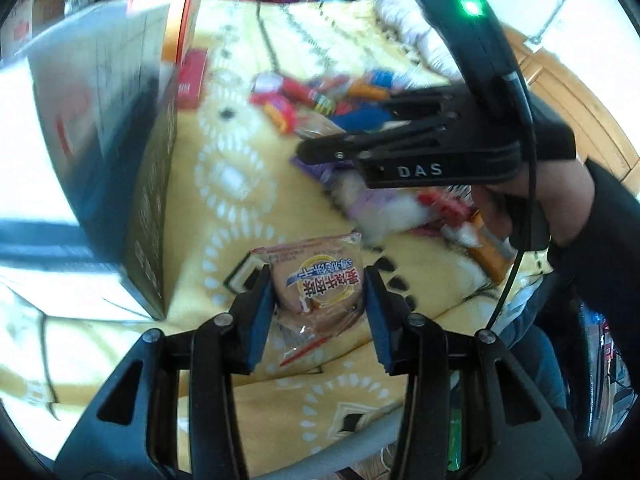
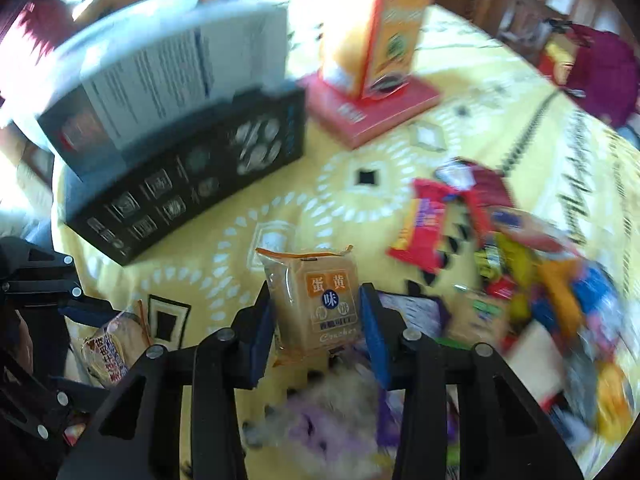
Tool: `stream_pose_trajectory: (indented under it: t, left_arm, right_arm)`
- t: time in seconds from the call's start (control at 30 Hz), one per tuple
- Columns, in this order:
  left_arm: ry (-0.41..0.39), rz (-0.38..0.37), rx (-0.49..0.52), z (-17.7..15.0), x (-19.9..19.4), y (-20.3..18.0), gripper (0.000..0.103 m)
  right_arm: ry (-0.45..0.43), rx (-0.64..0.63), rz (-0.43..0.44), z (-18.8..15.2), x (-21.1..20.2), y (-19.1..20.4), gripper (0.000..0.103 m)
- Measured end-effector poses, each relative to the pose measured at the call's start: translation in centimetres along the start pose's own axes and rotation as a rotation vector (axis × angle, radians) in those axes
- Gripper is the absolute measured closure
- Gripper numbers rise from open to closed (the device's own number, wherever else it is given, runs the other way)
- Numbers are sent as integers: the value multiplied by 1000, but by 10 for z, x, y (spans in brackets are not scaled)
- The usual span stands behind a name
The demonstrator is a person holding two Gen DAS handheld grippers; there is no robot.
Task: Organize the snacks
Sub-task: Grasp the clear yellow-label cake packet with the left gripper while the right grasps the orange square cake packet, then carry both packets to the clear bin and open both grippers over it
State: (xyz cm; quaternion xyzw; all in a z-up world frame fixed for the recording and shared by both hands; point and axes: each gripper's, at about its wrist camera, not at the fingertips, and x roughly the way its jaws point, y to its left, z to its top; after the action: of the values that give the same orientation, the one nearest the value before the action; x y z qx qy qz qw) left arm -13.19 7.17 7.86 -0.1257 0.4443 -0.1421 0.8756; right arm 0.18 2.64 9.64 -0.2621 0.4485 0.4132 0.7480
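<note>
Your left gripper (image 1: 318, 300) is clamped on a brown round-biscuit packet (image 1: 318, 280), held over the yellow patterned cloth (image 1: 224, 208) beside the black box (image 1: 150, 200). Your right gripper (image 2: 316, 320) pinches a tan cracker packet (image 2: 316, 304) between its blue pads (image 2: 370, 328), left of the snack pile (image 2: 520, 264).

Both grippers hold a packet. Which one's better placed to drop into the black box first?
Probably left: the left gripper holds its biscuit packet right beside the black box; the right gripper with its cracker packet sits farther off.
</note>
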Motion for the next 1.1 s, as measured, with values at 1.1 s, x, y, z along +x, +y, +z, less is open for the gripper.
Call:
stream_pose_trajectory:
  t: [1.1]
  left_arm:
    - [-391, 550, -401, 14, -254, 222, 59]
  right_arm:
    - [-354, -45, 255, 230, -76, 228, 59]
